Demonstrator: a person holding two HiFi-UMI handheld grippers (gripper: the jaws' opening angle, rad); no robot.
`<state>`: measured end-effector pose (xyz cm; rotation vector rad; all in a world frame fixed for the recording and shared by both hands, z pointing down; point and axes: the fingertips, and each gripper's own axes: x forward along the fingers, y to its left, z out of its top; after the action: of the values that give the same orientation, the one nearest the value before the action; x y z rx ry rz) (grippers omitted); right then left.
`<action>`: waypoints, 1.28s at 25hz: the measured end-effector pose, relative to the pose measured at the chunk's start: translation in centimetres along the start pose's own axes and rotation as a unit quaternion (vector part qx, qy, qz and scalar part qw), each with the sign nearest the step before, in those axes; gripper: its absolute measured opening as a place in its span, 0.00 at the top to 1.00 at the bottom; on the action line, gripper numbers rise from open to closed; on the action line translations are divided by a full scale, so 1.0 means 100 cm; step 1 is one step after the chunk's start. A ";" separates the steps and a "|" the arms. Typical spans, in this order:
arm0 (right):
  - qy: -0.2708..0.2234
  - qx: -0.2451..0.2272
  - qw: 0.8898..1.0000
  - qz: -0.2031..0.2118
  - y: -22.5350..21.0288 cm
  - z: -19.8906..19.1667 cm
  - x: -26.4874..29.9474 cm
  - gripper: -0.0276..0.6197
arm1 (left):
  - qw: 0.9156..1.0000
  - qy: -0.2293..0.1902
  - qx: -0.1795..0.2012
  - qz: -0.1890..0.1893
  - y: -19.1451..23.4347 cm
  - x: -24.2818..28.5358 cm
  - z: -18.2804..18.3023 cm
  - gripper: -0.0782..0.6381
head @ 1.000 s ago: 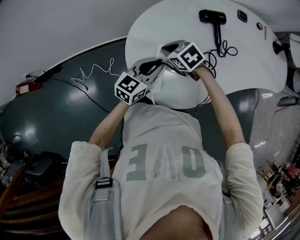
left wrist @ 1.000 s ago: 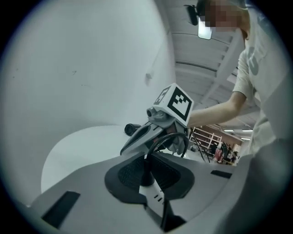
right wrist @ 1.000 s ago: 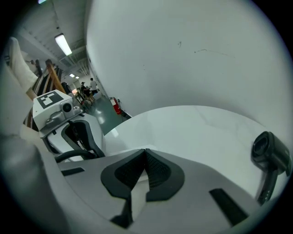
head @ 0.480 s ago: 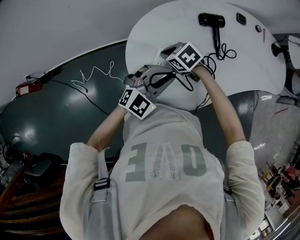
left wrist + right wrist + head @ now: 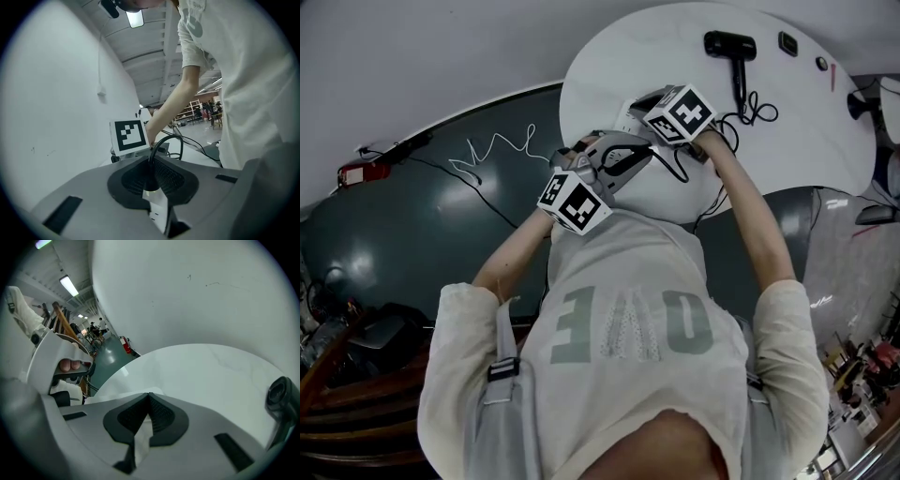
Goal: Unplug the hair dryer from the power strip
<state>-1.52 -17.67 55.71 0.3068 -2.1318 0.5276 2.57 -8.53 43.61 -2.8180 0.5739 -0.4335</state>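
Note:
In the head view the black hair dryer (image 5: 729,45) lies at the far side of the round white table (image 5: 806,141). Its black cord (image 5: 752,107) coils toward my grippers. In the left gripper view my left gripper (image 5: 151,161) is shut on the cord's black plug end (image 5: 150,180), and the cable (image 5: 165,140) arcs up out of the jaws. My right gripper (image 5: 630,105) points down at the table's near part, with its marker cube (image 5: 680,112) on top. Its jaws (image 5: 149,395) are shut with nothing clearly held. The white power strip (image 5: 623,120) is mostly hidden under it.
Small dark items (image 5: 786,38) lie near the table's far rim. A white cable (image 5: 492,148) and a red object (image 5: 358,171) rest on the dark green floor to the left. The hair dryer (image 5: 281,397) also shows at the right edge of the right gripper view.
My left gripper has rolled and drawn back toward the person, its marker cube swinging lower, with the black cable still in its jaws. The right gripper has stayed put.

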 end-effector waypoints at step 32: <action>-0.376 0.105 0.874 -0.289 0.007 0.090 -0.295 0.93 | 0.993 -0.040 -0.051 0.101 0.077 0.033 0.092 0.82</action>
<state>8.65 -20.64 26.78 1.4179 -2.5264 0.2956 5.91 -15.25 33.67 -2.8181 0.8762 -0.2583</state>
